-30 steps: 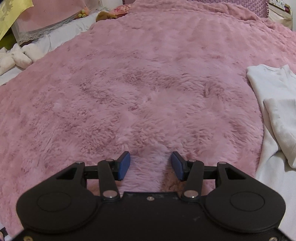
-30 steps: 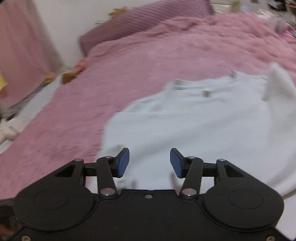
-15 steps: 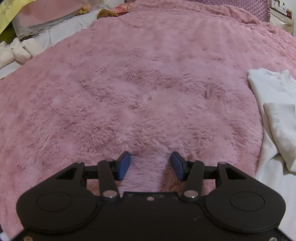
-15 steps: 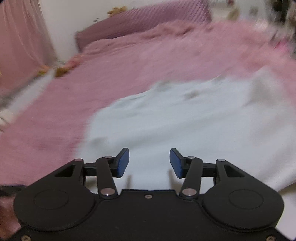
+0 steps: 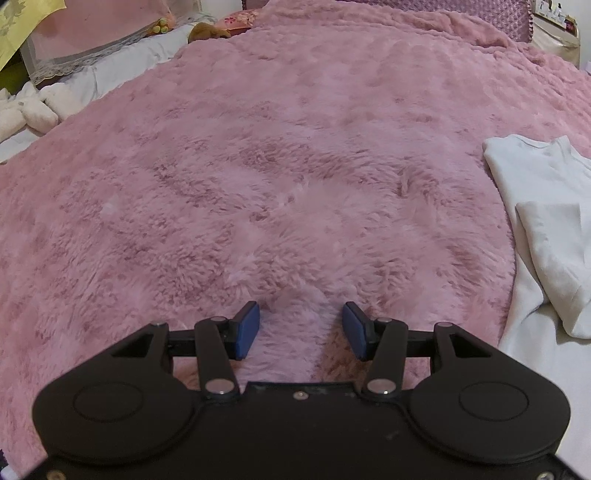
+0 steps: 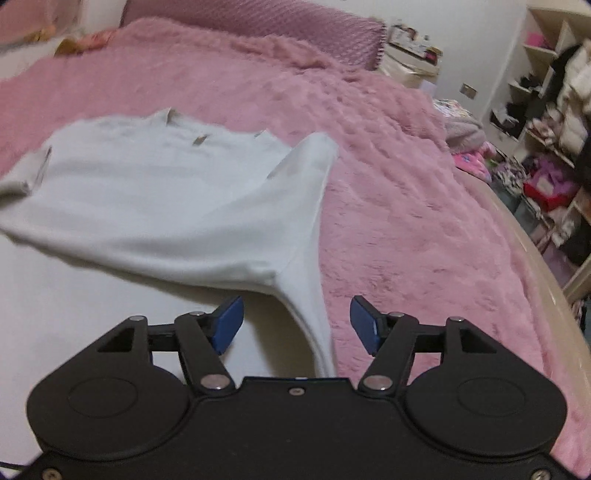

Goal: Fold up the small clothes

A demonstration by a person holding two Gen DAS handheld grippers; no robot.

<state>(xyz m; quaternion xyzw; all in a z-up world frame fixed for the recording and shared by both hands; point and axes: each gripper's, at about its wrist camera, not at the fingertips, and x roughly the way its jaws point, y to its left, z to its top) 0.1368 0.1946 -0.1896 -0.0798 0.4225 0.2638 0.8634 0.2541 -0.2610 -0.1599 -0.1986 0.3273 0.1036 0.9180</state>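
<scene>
A white small garment lies spread on the fluffy pink blanket, its right sleeve folded over the body. My right gripper hovers at the garment's right edge, jaws opening. The cloth edge runs between the blue pads without being pressed. In the left wrist view the same garment shows at the far right edge. My left gripper stands open over bare pink blanket, well left of the garment, with nothing between its pads.
Pillows and a lace-trimmed cloth lie at the bed's far left, with white plush items and a brown toy. A purple headboard runs along the back. Cluttered shelves stand beyond the bed's right edge.
My right gripper swung to the right along the garment and rolled, its view now reaching the shelves. Its jaws stand wider than before. The left gripper stayed put.
</scene>
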